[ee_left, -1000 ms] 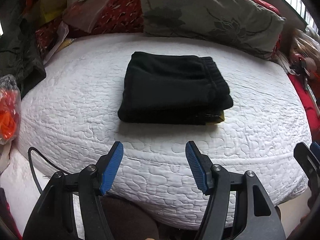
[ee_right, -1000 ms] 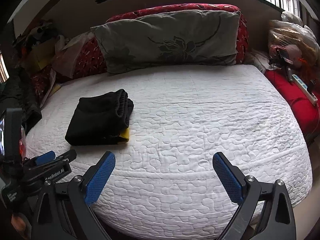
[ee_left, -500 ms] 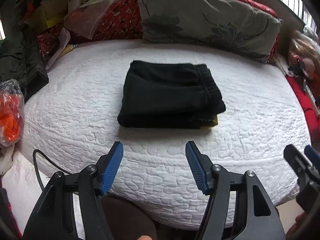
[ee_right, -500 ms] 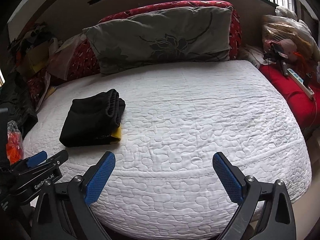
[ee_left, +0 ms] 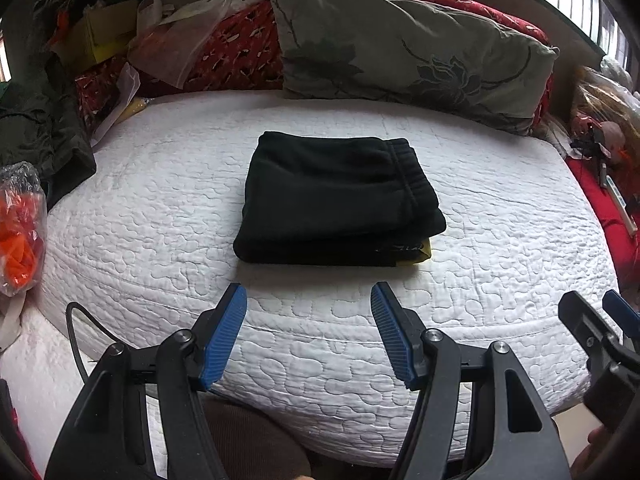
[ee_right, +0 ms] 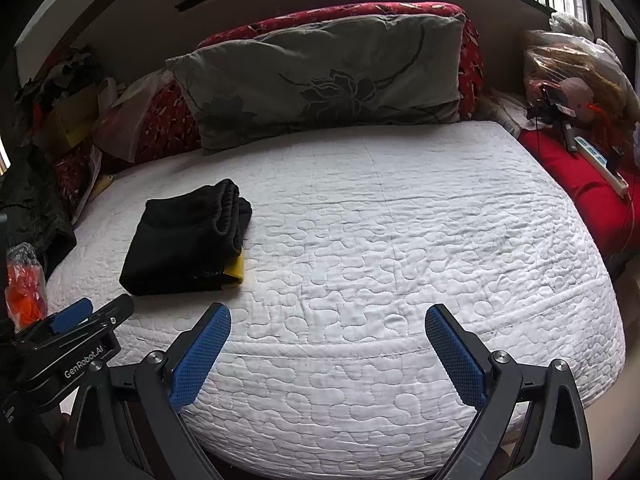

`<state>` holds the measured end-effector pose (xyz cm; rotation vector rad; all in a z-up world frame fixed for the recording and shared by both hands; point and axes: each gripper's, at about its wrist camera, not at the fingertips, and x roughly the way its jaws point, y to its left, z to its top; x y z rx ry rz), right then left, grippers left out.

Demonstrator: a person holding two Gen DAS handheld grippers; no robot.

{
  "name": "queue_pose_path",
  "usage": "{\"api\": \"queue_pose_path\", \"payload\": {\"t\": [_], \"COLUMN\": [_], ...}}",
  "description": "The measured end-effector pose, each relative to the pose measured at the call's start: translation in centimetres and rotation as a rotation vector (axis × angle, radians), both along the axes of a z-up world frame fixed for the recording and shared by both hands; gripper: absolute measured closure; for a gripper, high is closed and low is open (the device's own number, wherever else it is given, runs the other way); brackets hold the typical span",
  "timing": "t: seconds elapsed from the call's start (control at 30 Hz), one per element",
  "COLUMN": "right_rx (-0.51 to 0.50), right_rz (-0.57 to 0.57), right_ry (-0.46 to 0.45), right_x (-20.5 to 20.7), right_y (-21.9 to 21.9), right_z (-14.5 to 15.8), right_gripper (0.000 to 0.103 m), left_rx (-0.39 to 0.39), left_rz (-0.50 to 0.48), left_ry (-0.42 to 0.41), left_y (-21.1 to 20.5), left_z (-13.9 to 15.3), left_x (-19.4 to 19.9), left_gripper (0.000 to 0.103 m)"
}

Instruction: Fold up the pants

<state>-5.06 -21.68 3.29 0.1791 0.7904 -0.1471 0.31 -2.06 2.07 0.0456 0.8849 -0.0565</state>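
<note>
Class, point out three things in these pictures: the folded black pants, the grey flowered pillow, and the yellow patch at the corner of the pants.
Pants (ee_left: 336,196), left wrist view: middle of the top fold.
Pillow (ee_right: 332,80), right wrist view: on its flower print.
Yellow patch (ee_right: 236,268), right wrist view: its middle, at the near right corner.

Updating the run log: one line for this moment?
pants: folded on bed | left claw: open, empty | right claw: open, empty

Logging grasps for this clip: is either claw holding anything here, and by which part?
Nothing is held. Left claw and right claw are both open, apart from the folded black fabric pants on the white quilted mattress.
</note>
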Motion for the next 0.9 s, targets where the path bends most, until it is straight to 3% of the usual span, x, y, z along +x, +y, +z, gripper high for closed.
{"api": "queue_pose_path", "payload": {"t": [0.63,0.9], "right_rx": [-0.023,-0.011], "right_rz": [-0.004,-0.012], "right_ry": [0.006,0.020], "right_x": [-0.2,-0.1], "right_y": [0.4,0.3], "right_z": [-0.7,-1.0], "right_gripper": [0.004,0.004], "left_rx": [-0.058,-0.017], "left_rz": [0.000,0.004], "left_ry": [-0.027,-0.050], "left_y": [0.3,0.0], "left_z": [0.6,1.1], "left_x": [-0.5,-0.8], "left_gripper": [0.039,0.039]}}
